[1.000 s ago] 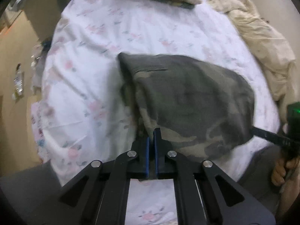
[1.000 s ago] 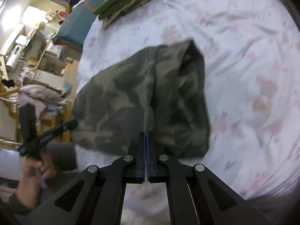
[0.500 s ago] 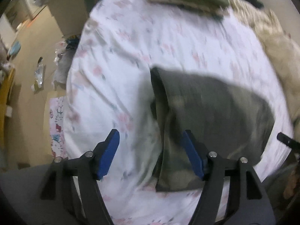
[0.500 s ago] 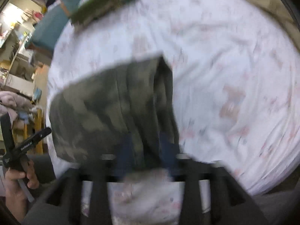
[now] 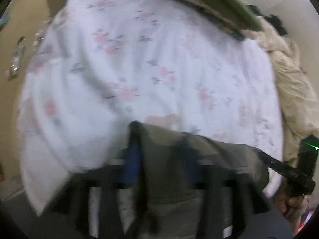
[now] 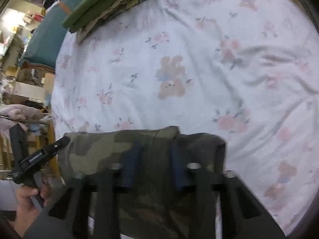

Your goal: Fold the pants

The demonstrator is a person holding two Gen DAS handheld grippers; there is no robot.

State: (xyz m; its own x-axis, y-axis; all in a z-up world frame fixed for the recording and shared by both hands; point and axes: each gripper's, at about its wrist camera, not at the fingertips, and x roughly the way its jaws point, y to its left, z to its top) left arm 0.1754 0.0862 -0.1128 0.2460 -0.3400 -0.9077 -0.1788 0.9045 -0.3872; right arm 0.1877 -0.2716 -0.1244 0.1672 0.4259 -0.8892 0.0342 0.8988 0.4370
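The folded camouflage pants (image 6: pixel 111 149) lie at the near edge of the bed, also in the left wrist view (image 5: pixel 209 155), where they are blurred. My right gripper (image 6: pixel 153 159) has its jaws apart, its blue pads astride the pants' near edge, with cloth between them. My left gripper (image 5: pixel 161 163) is also open, one blue pad (image 5: pixel 132 165) at the pants' left edge and cloth between the fingers. Each gripper shows in the other's view, at the far side of the pants: the right one (image 5: pixel 285 169) and the left one (image 6: pixel 37 157).
The bed has a white floral sheet (image 6: pixel 179 69). A stack of folded green and camouflage clothes (image 6: pixel 103 6) sits at the far end, also in the left view (image 5: pixel 209 6). A beige blanket (image 5: pixel 293 83) lies along the right. A teal cushion (image 6: pixel 45 39) and cluttered furniture stand left.
Both grippers let go of the pants, opened and dropped low over the near edge. The pants now lie flat at the bottom of both views.
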